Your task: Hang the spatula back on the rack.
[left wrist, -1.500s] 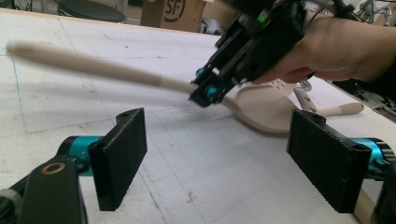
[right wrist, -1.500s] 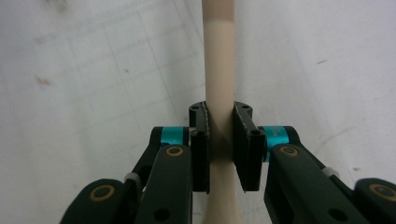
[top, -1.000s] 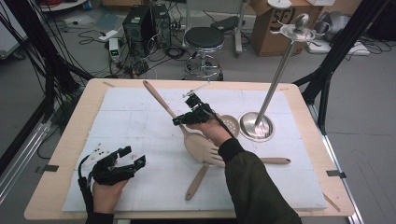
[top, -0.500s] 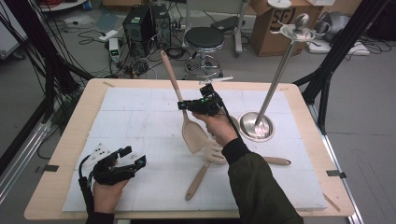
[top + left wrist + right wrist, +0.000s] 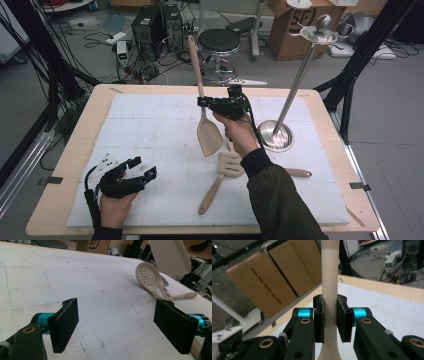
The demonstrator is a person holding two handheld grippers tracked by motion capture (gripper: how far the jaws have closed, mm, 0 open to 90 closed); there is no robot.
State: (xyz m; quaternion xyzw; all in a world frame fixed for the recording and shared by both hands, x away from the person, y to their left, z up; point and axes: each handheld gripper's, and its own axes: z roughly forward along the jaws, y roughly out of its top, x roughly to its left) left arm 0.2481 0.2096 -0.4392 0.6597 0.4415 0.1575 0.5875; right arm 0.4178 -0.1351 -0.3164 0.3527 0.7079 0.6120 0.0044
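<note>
My right gripper (image 5: pixel 202 101) is shut on the handle of a beige solid spatula (image 5: pixel 209 137) and holds it nearly upright above the mat's middle, blade down, handle toward the far side. In the right gripper view the handle (image 5: pixel 329 277) is pinched between both pads of that gripper (image 5: pixel 330 317). A slotted spatula (image 5: pixel 227 165) lies on the mat below the hand. My left gripper (image 5: pixel 145 166) rests open at the front left with nothing in it. Beyond the left gripper (image 5: pixel 122 325), a perforated skimmer (image 5: pixel 147 276) lies on the mat, with the held spatula's blade (image 5: pixel 170 255) hanging above.
A chrome stand with a round base (image 5: pixel 274 135) and a top disc (image 5: pixel 320 31) rises at the mat's right. A beige utensil handle (image 5: pixel 299 173) pokes out from under the right sleeve. The white foam mat (image 5: pixel 140 120) covers the wooden table (image 5: pixel 75 150).
The right gripper has lifted the solid spatula off the mat and swung it from a slant to nearly upright, shifting toward the far side. The left gripper has stayed put.
</note>
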